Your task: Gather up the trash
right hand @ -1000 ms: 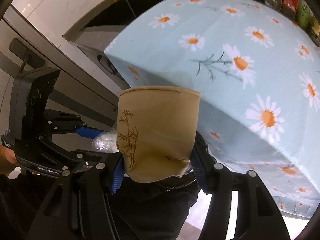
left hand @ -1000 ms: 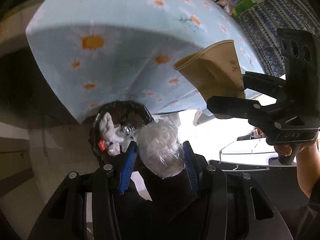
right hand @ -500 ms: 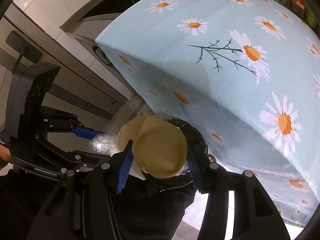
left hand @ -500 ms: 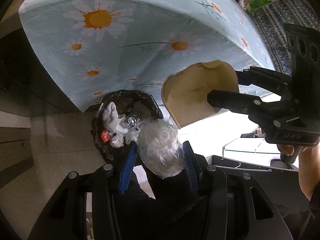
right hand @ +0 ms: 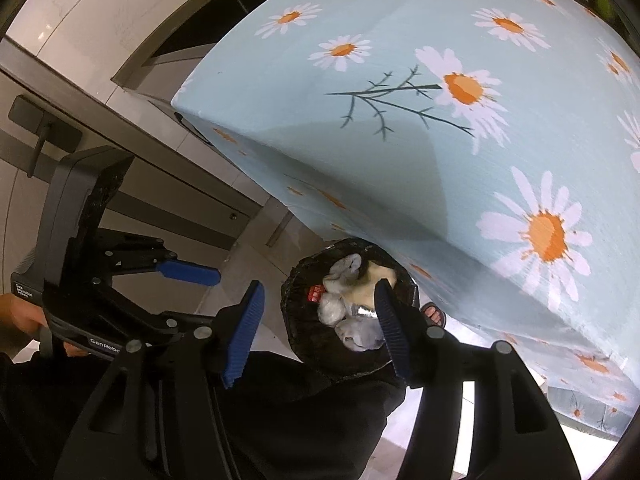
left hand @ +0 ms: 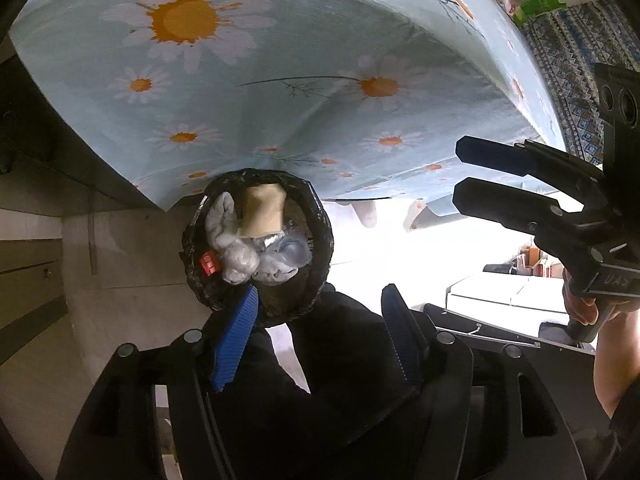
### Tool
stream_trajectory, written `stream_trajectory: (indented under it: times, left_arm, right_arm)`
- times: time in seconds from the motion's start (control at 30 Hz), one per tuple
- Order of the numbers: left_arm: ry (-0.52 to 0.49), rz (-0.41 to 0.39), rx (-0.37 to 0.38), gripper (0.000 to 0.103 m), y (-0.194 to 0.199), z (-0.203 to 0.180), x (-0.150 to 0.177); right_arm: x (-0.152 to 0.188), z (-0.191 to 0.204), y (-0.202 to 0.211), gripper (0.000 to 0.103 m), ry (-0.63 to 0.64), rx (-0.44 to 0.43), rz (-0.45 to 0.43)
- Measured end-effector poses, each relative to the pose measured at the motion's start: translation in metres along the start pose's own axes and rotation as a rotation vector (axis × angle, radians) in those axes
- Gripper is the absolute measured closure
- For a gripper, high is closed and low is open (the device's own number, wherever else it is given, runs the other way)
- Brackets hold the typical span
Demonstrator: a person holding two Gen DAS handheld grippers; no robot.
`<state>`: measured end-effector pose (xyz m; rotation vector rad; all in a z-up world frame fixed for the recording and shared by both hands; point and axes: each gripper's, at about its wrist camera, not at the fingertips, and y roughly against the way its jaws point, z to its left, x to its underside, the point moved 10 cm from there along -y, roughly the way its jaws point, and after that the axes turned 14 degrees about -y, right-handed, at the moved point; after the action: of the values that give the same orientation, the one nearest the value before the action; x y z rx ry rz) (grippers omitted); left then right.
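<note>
I had both tongs over the bin (left hand: 256, 248), which sat in the lower middle of each view, tucked against the hanging edge of the daisy tablecloth (left hand: 280, 80). The left gripper (left hand: 316, 336) was opening with nothing between its blue pads, and the right gripper (right hand: 320, 320) was opening too, also empty (its far pad merely overlapped the bin's rim in the picture). The trash lay inside the black liner: a tan paper cup (left hand: 262, 214) at the upper side, crumpled white tissue (left hand: 234, 240) beside it, clear plastic wrap (left hand: 288, 252) and a small red scrap (left hand: 208, 262). I judged all of it light, soft and easily crushed; the cup would take a pinch across its wall, the tissue and plastic anywhere in the bulk, though the film looked slippery. The bin seemed nearly full, so anything further might perch on top and roll off. Room was tight toward the upper part of the frames, where the cloth overhung the rim; the floor to the left looked open, and a sandalled foot (right hand: 434, 314) stood just right of the bin.
</note>
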<state>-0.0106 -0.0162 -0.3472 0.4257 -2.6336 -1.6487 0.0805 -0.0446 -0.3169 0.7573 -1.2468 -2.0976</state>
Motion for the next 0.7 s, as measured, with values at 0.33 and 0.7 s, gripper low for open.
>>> stream_trajectory:
  times: [0.33,0.7]
  left_arm:
    - [-0.03,-0.014,0.004,0.041,0.013,0.0,0.003]
    - [-0.083,-0.068,-0.005,0.041,0.047,-0.01,-0.009]
  right_arm:
    - [0.016,0.008,0.009,0.044,-0.026,0.046,-0.01]
    - [0.028,0.018,0.042,0.04,-0.104,0.076,-0.087]
